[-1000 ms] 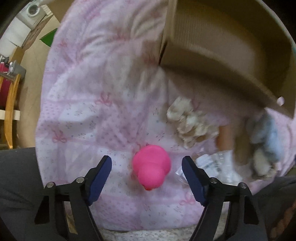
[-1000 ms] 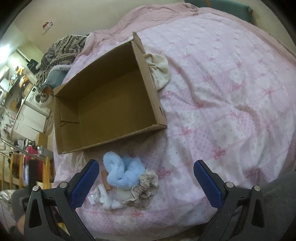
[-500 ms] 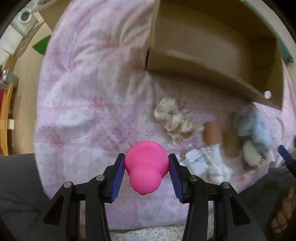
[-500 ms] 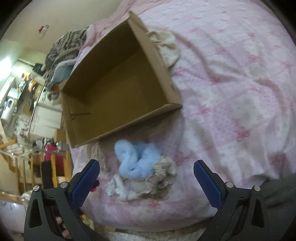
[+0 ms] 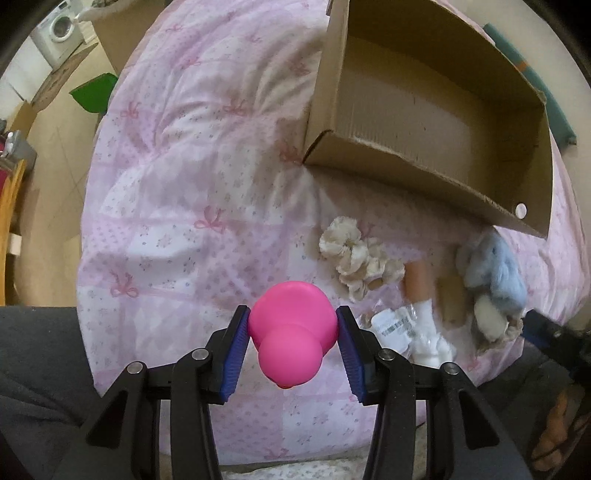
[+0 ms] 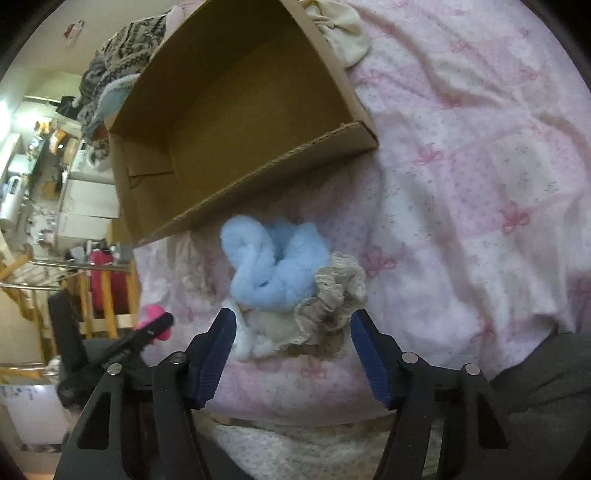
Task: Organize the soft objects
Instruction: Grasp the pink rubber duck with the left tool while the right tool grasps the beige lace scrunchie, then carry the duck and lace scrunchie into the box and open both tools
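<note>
My left gripper [image 5: 291,314] is shut on a pink rubbery toy [image 5: 291,332] and holds it just above the pink quilt [image 5: 177,221]. An open cardboard box [image 5: 424,162] lies beyond, with nothing in it. In front of the box lie a cream scrunchie [image 5: 354,258], a packet of white socks [image 5: 413,328] and a fluffy blue scrunchie [image 5: 495,269]. My right gripper [image 6: 293,315] hangs low over the blue scrunchie [image 6: 273,266] and a beige lace scrunchie [image 6: 332,295]. Its jaws are closing, the pile lies between them, and the pads do not press on it.
A cream cloth [image 6: 343,33] lies behind the box [image 6: 258,195], and knitted clothes [image 6: 122,55] are heaped at its far corner. The bed's edge runs close below both grippers. A person's dark trouser leg [image 5: 33,350] is at the lower left. A wooden frame [image 6: 92,295] stands beside the bed.
The left gripper closed on the pink toy and lifted it off the quilt. The right gripper sank and tipped toward the blue scrunchie pile, and its jaws narrowed.
</note>
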Action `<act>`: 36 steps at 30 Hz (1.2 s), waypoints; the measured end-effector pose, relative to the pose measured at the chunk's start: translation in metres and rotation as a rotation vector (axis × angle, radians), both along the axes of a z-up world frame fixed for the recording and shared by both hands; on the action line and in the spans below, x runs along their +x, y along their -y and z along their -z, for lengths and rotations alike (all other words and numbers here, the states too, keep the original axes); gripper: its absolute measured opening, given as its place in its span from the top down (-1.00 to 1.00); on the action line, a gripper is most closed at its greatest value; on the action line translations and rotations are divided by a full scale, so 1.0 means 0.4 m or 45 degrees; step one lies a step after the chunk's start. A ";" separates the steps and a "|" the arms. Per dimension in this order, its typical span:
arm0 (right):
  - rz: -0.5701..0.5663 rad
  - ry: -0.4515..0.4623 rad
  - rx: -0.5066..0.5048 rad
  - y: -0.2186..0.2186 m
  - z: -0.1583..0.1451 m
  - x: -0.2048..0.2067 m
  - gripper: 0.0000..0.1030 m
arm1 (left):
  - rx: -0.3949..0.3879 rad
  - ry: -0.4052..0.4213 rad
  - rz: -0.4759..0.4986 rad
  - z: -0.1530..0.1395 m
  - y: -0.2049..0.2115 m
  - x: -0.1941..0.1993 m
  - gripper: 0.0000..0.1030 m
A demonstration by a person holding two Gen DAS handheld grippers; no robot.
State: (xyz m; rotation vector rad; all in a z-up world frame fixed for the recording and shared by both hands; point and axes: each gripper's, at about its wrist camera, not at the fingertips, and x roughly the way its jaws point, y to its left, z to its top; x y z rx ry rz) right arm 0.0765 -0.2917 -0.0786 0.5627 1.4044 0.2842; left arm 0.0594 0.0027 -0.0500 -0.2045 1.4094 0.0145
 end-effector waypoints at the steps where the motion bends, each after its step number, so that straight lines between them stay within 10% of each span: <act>1: 0.001 -0.014 -0.010 0.002 0.006 0.000 -0.06 | 0.008 0.007 0.009 -0.002 0.006 0.002 0.17; 6: -0.025 -0.032 -0.060 -0.012 0.018 -0.001 0.79 | 0.023 0.032 0.032 -0.022 0.038 0.002 0.17; 36: -0.089 0.596 0.024 -0.031 -0.352 0.086 0.81 | 0.071 0.440 0.072 -0.320 0.060 0.149 0.17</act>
